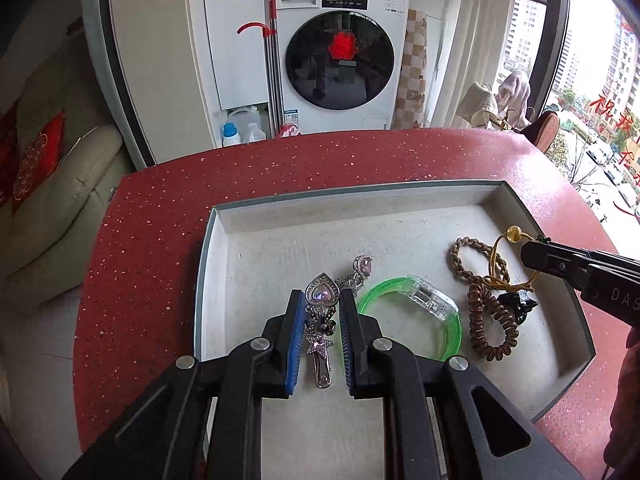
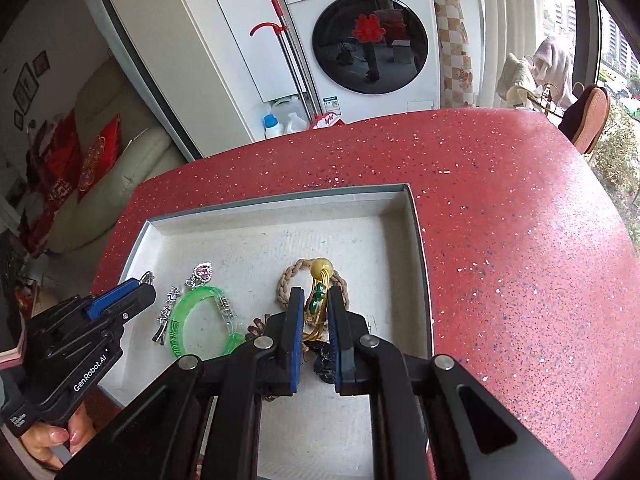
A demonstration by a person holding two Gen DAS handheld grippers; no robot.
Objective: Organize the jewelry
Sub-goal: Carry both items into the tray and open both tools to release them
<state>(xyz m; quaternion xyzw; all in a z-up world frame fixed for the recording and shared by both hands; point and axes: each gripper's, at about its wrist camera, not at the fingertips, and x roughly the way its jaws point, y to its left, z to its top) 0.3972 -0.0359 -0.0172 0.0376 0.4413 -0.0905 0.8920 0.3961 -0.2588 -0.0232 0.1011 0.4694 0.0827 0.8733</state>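
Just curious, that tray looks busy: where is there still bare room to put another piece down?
The tray's far half, between its back wall and the jewelry, is bare, as is the red counter beyond. The near part is crowded: hair clip, green bracelet, coiled ties.

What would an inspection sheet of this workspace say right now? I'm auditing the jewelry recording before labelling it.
Surface: red speckled countertop bearing a shallow grey tray.
Job's things: in the tray, heart hair clip, green bangle, braided band, coil hair tie, gold cord with yellow bead.
Clutter: nothing seen.
Grippers: left gripper open, straddling the clip; right gripper open around the gold cord.
Cables: nothing seen.
Surroundings: washing machine, sofa, window.
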